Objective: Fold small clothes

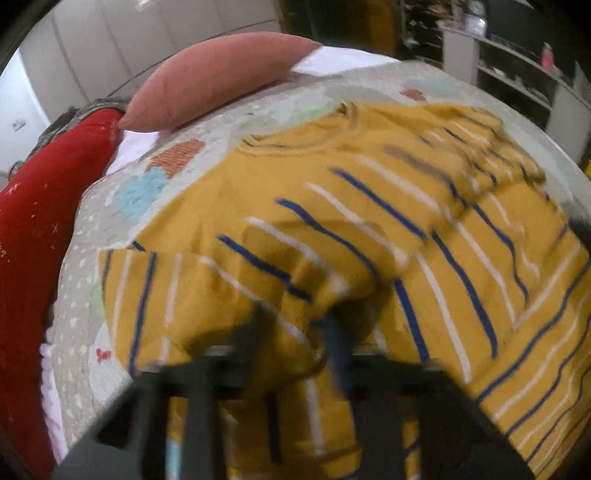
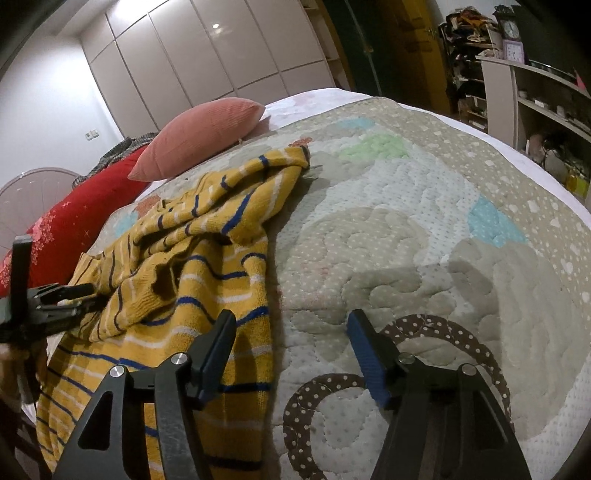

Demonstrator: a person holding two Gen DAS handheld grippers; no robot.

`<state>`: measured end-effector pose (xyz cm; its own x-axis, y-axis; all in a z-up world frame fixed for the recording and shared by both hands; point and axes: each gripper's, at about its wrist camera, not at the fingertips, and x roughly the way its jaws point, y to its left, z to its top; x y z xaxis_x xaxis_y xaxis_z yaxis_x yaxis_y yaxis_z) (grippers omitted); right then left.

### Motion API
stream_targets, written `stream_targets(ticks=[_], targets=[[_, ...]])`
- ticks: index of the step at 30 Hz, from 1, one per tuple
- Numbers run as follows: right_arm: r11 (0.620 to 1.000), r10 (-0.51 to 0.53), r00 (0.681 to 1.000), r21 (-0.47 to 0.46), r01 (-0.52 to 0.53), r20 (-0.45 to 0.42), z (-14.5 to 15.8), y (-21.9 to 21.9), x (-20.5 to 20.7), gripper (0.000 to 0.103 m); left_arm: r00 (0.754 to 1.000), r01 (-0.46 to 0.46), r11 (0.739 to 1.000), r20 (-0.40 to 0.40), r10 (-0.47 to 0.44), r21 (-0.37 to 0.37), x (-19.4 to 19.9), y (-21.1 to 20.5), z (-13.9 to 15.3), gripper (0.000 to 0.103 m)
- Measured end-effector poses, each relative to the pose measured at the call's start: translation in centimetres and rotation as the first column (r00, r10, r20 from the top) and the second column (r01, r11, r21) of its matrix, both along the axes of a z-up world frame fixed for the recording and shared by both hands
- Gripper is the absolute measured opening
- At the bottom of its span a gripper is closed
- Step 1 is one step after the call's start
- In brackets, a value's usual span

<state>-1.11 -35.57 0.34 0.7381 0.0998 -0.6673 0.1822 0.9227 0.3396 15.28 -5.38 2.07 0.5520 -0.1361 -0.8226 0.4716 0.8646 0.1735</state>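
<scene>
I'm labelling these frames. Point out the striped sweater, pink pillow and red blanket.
striped sweater (image 2: pixel 207 295): right wrist view, its rumpled middle.
pink pillow (image 2: pixel 199 138): right wrist view, its face.
red blanket (image 1: pixel 37 229): left wrist view, its middle.

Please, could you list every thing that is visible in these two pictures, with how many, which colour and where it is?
striped sweater: one, mustard yellow with blue and white stripes, rumpled on the left part of the quilt.
quilt: one, beige and pale green with dotted patches, covering the bed.
pink pillow: one, dusty pink, at the far end of the bed.
red cushion: one, red with small pale marks, along the left edge of the bed.
wardrobe: one, pale glossy doors, on the back wall.
shelves: one unit, white, cluttered, at the right wall.
clock: one, pale face, on top of the shelves.
left gripper: one, black, shut on a fold of the sweater.
right gripper: one, black with a blue pad, open, above the sweater's edge and the quilt.
</scene>
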Motion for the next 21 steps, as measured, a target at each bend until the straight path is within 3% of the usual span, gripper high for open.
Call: stream_targets(ticks=[4,7,12,15,17,19,21], targets=[[1.000,0.005,1.000,-0.005,-0.005,-0.002,-0.1,0.1,0.0,0.068,0.997,-0.072,0.981,-0.003,0.072,-0.181,0.6,2.7,3.9,0.009],[1.000,0.007,1.000,-0.012,-0.007,-0.002,-0.1,0.2,0.0,0.068,0.994,-0.102,0.956,0.002,0.107,-0.275,0.8,4.3,6.8,0.009],[1.000,0.011,1.000,0.001,-0.011,0.005,-0.2,0.0,0.0,0.069,0.987,-0.149,0.892,-0.121,0.107,-0.427,1.7,6.5,9.1,0.009],[1.000,0.014,1.000,0.003,-0.014,0.007,-0.3,-0.1,0.0,0.069,0.973,-0.196,0.865,-0.198,0.115,-0.462,2.7,7.0,9.4,0.009],[1.000,0.017,1.000,0.003,-0.017,0.008,-0.3,-0.1,0.0,0.070,0.963,-0.236,0.869,-0.221,0.152,-0.434,4.2,7.2,8.8,0.010],[1.000,0.021,1.000,0.005,-0.021,0.010,-0.3,-0.1,0.0,0.071,0.933,-0.325,0.865,-0.281,0.226,-0.383,6.8,7.7,7.2,0.012],[1.000,0.025,1.000,0.006,-0.025,0.011,-0.3,-0.1,0.0,0.072,0.884,-0.424,0.821,-0.370,0.285,-0.382,9.5,9.1,5.1,0.025]])
